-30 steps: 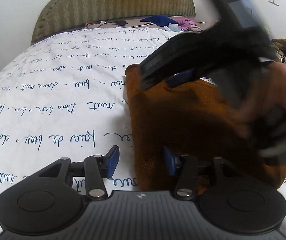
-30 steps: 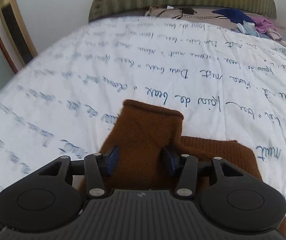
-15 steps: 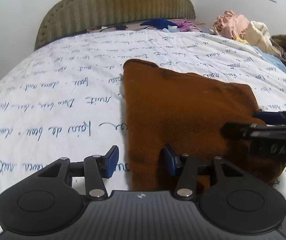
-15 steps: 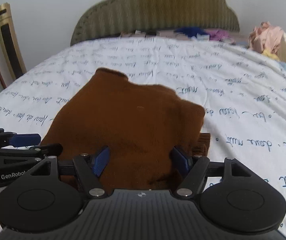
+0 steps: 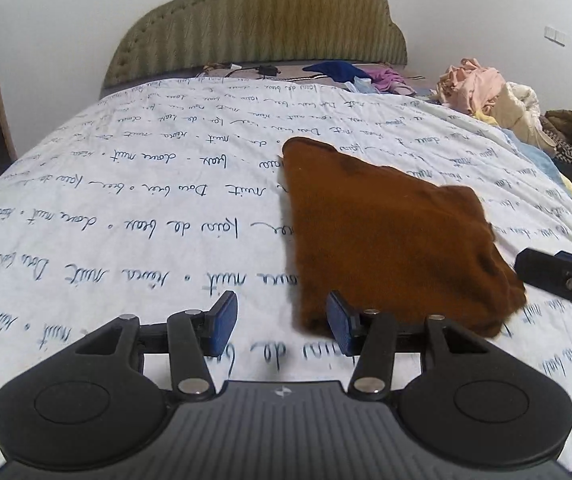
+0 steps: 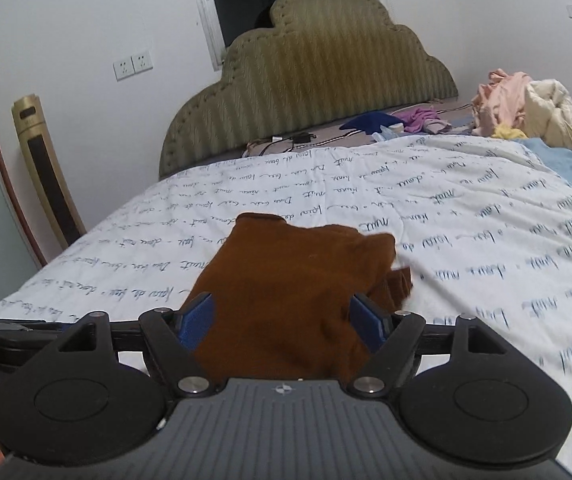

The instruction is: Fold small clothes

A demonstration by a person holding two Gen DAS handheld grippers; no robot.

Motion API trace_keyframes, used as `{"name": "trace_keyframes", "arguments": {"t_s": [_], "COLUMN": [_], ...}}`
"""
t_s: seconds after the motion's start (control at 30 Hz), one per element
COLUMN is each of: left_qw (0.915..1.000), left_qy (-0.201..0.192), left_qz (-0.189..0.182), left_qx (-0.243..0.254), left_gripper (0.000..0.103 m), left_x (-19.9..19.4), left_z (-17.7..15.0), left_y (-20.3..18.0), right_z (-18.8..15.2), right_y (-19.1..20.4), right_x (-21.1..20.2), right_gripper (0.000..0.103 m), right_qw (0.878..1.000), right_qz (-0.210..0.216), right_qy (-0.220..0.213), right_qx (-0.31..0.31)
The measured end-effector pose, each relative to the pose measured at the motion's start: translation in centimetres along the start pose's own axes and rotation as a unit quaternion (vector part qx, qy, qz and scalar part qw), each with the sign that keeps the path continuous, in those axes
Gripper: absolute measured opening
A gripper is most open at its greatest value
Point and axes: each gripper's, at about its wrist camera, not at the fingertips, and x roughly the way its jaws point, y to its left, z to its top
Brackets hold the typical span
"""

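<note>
Lying folded near the bed's (image 5: 126,208) middle, the brown cloth (image 5: 386,240) looks done; both claws, left claw (image 5: 282,322) and right claw (image 6: 282,322), are apart, holding nothing.

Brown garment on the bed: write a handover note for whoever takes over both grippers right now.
Left gripper: open, empty, at the near left corner of the brown garment.
Right gripper: open, empty, over the garment's near edge.
Garment: lies folded on the bedspread; a ribbed edge sticks out on its right side in the right wrist view.
Done: at least one fold, released.
Left: tuck the stray edge, fold again if needed, then go to the clothes pile.
</note>
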Motion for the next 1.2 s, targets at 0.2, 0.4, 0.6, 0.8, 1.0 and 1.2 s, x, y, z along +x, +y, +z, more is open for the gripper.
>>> {"name": "trace_keyframes", "arguments": {"t_s": [0.2, 0.4, 0.6, 0.8, 1.0, 1.2], "left_qw": [0.998, 0.9985, 0.9984, 0.9982, 0.9982, 0.9981], "left_qy": [-0.038, -0.032, -0.037, -0.045, -0.044, -0.045], "left_qz": [0.05, 0.042, 0.039, 0.037, 0.037, 0.041], "left_qx": [0.006, -0.018, -0.015, -0.012, -0.017, -0.011], "left_gripper": [0.079, 0.081, 0.084, 0.084, 0.084, 0.084], "left_x": [-2.7, -4.0, -5.0, -6.3, -6.8, -7.1], "left_z": [-1.5, -2.1, -3.2, -4.3, -5.0, -5.1], "left_y": [-0.6, 0.0, 0.1, -0.1, 0.0, -0.1], "right_z": [-2.1, -2.9, -3.1, -4.2, -4.8, -5.1], "right_y": [1.2, 2.7, 3.5, 3.9, 4.5, 3.8], "right_x": [-1.4, -1.5, -2.0, -3.0, -3.8, -4.2], "right_gripper": [0.086, 0.094, 0.1, 0.101, 0.101, 0.101], "right_qw": [1.0, 1.0, 0.999, 0.999, 0.999, 0.999], "right_qz": [-0.011, -0.016, -0.035, -0.029, -0.029, -0.037], "right_qy": [0.003, 0.003, -0.004, -0.006, -0.012, -0.011], "right_qx": [-0.004, -0.01, -0.014, -0.012, -0.017, -0.011]}}
